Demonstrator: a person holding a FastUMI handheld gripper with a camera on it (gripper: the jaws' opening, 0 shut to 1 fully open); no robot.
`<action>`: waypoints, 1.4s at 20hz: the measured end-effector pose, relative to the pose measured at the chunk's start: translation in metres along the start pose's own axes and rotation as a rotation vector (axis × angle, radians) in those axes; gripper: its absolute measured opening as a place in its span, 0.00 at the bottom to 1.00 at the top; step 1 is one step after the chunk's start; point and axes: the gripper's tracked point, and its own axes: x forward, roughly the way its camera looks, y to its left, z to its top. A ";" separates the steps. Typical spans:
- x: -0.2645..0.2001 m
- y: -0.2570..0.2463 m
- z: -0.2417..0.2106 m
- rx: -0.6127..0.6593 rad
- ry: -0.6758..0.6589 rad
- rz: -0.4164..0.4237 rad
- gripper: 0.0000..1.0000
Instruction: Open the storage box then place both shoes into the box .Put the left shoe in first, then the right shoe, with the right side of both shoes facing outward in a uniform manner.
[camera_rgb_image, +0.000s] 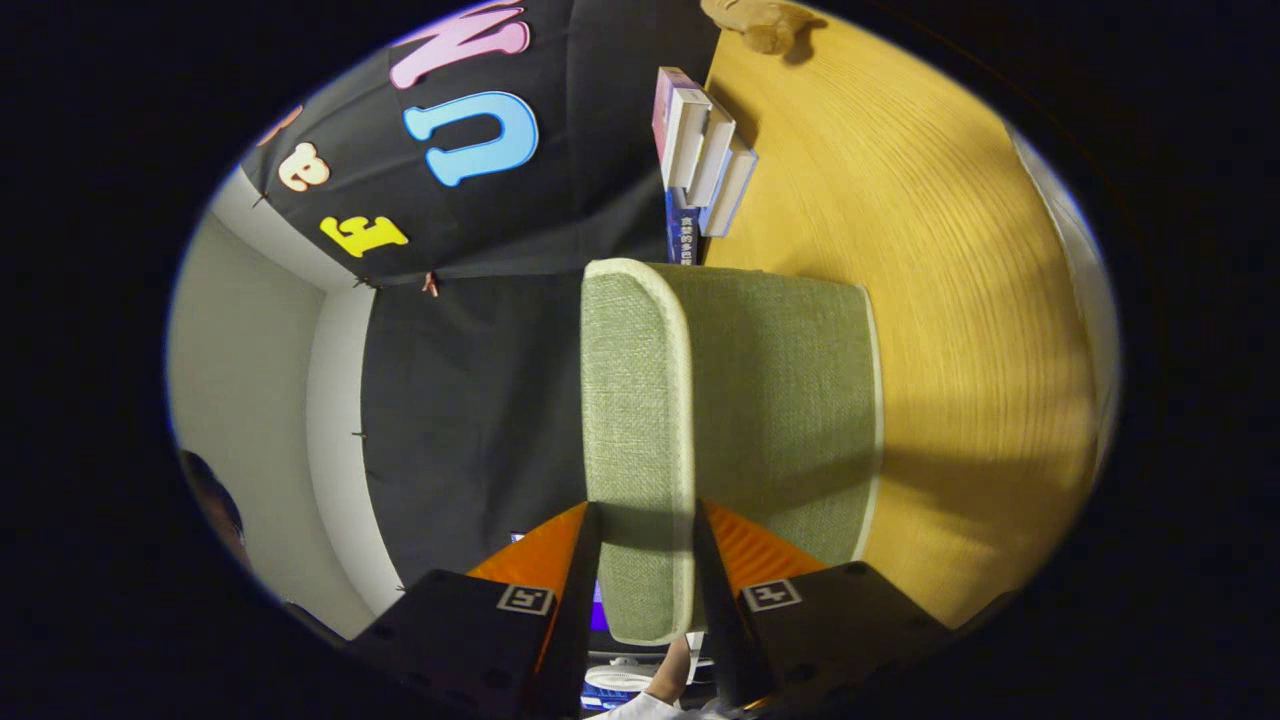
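The hand-held gripper (645, 560) sits nearest, rolled on its side, its two fingers standing either side of the lid (640, 440) of the box (780, 420), a green woven panel with a pale trim. Both fingers appear to press on the lid's edge, one on each face, so the grip reads as clamped on the lid, though the contact itself is partly in shadow. This looks like the opening step: the lid appears swung up off the box body, which runs on beyond the fingers across the surface (960, 300). Whether the lid is fully back cannot be told from here. The next move, as I judge it, calls for carrying the lid on round its hinge until it rests open by itself, then spreading the fingers and drawing clear without dragging the light fabric box along the wood. The left shoe would follow, and no shoe has gone in yet as far as can be seen. Beyond the box, near the far edge of the surface, a few books (700, 160) stand against the wall, and a small brown toy (760, 25) lies further along the same edge. Below the fingers a hand (670, 680) is partly visible.
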 end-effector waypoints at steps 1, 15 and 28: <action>-0.003 0.003 0.006 -0.001 -0.018 0.016 0.52; 0.016 0.136 0.017 -0.149 -0.109 0.163 0.05; 0.147 0.215 -0.006 -0.262 -0.043 0.188 0.05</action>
